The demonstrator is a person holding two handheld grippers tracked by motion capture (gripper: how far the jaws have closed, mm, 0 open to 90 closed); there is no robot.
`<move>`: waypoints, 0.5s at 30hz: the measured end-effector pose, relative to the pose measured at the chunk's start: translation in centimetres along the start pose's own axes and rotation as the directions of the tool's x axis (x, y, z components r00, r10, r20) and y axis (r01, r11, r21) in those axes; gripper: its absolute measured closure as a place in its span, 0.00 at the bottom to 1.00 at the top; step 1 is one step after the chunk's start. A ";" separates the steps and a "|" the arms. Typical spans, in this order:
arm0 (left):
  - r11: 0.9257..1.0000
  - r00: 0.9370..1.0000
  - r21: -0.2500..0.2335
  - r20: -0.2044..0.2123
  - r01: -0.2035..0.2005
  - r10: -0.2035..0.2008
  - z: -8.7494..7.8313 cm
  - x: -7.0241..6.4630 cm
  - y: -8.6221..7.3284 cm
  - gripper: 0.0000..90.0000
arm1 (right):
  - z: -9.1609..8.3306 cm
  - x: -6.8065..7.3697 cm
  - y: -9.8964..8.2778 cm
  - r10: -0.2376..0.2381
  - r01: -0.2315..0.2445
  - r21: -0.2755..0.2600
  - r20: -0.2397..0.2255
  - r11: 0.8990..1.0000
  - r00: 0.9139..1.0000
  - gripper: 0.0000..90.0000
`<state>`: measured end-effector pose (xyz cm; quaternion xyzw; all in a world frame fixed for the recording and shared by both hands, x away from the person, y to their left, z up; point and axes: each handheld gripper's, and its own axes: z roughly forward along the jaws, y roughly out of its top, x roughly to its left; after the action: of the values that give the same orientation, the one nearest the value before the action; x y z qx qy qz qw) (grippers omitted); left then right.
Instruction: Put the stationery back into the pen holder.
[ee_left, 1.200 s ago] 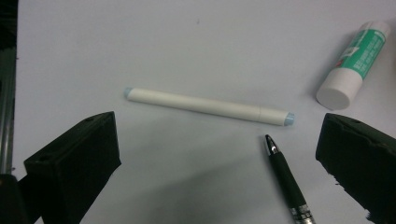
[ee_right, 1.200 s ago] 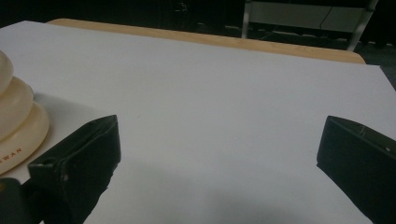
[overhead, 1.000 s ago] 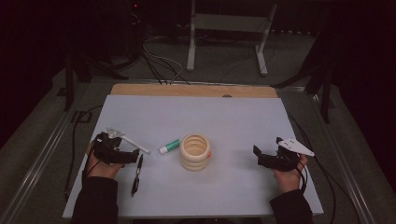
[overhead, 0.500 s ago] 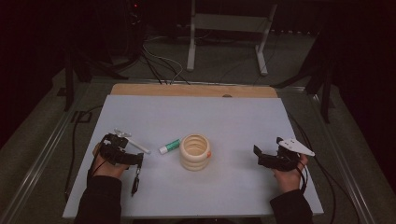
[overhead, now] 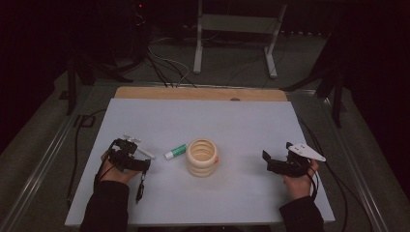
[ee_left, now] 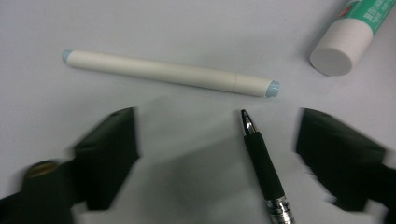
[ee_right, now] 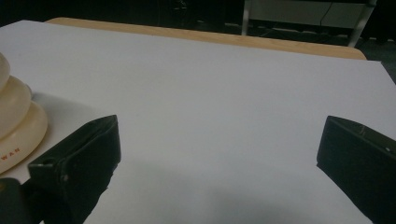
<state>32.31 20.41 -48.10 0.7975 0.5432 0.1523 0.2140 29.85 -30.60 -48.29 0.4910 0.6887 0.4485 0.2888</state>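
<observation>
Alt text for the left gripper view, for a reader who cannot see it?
The left gripper has its two black jaws open around a black pen lying on the white table, not yet pinching it. Beyond lie a white marker and a capped glue stick.

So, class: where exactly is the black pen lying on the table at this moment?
In the left gripper view the black pen lies on the white table between the left gripper's open jaws, its tip just short of the white marker; the glue stick is beyond.
</observation>
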 end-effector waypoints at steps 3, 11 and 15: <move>1.000 0.996 -0.001 0.083 0.013 -0.013 0.0 0.1 -0.2 0.57 | 0.0 0.0 0.0 0.003 -0.003 0.000 0.000 1.000 1.000 0.00; 0.998 0.994 0.070 0.109 0.004 -0.012 0.7 -0.5 -0.1 0.75 | 0.0 -0.2 0.0 0.009 -0.009 0.003 0.000 1.000 1.000 0.00; 0.993 0.995 0.121 0.101 -0.017 0.004 1.6 -0.9 0.0 0.82 | 0.1 -0.1 -0.1 0.005 -0.005 0.007 -0.001 1.000 1.000 0.00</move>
<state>32.76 19.24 -49.46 0.8186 0.5357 0.0796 0.1913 29.95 -30.69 -48.39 0.4935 0.6892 0.4471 0.2857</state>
